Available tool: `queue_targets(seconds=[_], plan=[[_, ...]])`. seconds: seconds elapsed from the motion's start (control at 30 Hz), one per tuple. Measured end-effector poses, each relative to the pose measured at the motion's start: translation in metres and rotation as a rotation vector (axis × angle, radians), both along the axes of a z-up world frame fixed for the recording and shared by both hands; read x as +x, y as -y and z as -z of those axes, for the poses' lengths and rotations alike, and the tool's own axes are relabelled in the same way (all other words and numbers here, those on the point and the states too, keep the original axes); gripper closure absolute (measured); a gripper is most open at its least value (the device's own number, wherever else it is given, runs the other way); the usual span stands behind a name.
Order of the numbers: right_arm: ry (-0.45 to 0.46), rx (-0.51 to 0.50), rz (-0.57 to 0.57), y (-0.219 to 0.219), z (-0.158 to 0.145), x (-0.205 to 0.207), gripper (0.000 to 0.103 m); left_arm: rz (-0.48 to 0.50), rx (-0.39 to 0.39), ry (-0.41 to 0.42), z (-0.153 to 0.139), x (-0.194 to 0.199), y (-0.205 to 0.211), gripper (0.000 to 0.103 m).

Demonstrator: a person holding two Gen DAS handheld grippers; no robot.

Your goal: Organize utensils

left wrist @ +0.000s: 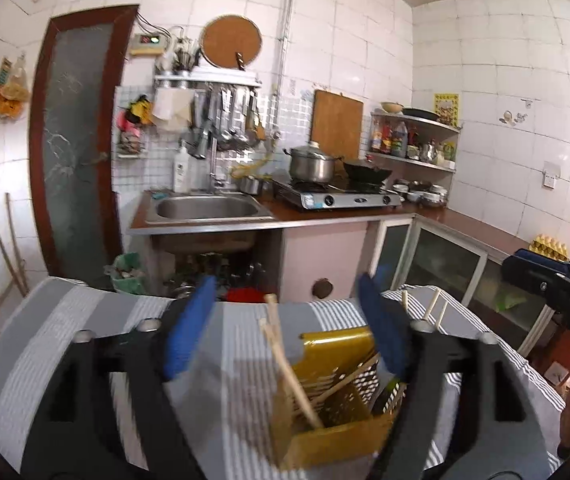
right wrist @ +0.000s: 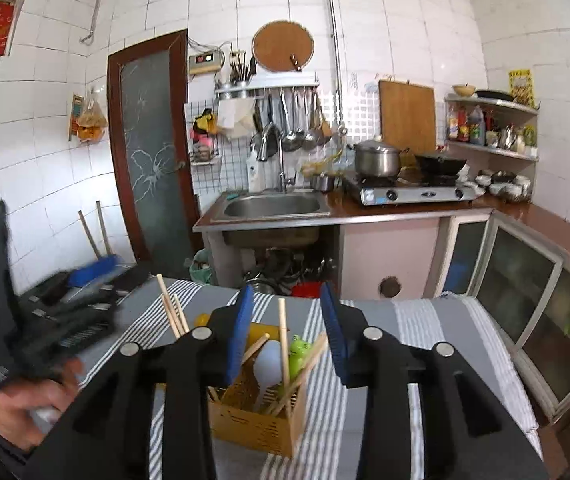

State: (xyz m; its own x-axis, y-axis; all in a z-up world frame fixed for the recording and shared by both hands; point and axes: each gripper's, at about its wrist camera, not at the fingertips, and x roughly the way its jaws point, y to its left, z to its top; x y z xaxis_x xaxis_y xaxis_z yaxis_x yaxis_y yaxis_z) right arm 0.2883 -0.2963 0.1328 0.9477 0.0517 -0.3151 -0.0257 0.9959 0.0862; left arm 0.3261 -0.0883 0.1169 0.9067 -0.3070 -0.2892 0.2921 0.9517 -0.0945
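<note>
My table [right wrist: 425,320], striped grey cloth. One yellow holder [right wrist: 259,424] stands on it below both tongs. Inside: wooden chopsticks [right wrist: 283,340], I count roughly six, leaning upward and fanned; one white spoon [right wrist: 267,364]. Left tongs [left wrist: 291,328] released wide, right tongs [right wrist: 287,336] released, nothing grasped.

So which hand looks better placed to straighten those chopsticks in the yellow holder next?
Probably the right. Both grippers are open and empty, but the right gripper faces the yellow holder squarely, chopsticks showing between its fingers. The left gripper has the holder off to one side.
</note>
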Motion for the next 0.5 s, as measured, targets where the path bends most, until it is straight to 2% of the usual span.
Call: queue_targets(seconds=[0.07,0.1,0.17,0.27,0.37,0.5], plan=[[0.021,-0.008,0.013,0.002,-0.002,-0.019,0.054,-0.026,0.028,0.014,-0.006,-0.025,-0.016,0.010],[0.032,-0.008,0.021,0.003,-0.001,-0.031,0.052,-0.037,0.043,0.019,-0.006,-0.039,-0.024,0.006],[0.047,-0.006,0.031,0.004,0.005,-0.054,0.042,-0.067,0.050,0.037,-0.002,-0.065,-0.041,0.005],[0.060,-0.003,0.040,0.002,0.030,-0.097,0.036,-0.101,0.072,0.030,0.017,-0.102,-0.064,0.005],[0.051,0.011,0.041,-0.001,0.064,-0.133,0.034,-0.131,0.061,0.004,0.049,-0.139,-0.090,0.005],[0.012,-0.048,0.068,-0.011,0.119,-0.172,0.034,-0.174,0.058,0.001,0.087,-0.178,-0.110,0.005]])
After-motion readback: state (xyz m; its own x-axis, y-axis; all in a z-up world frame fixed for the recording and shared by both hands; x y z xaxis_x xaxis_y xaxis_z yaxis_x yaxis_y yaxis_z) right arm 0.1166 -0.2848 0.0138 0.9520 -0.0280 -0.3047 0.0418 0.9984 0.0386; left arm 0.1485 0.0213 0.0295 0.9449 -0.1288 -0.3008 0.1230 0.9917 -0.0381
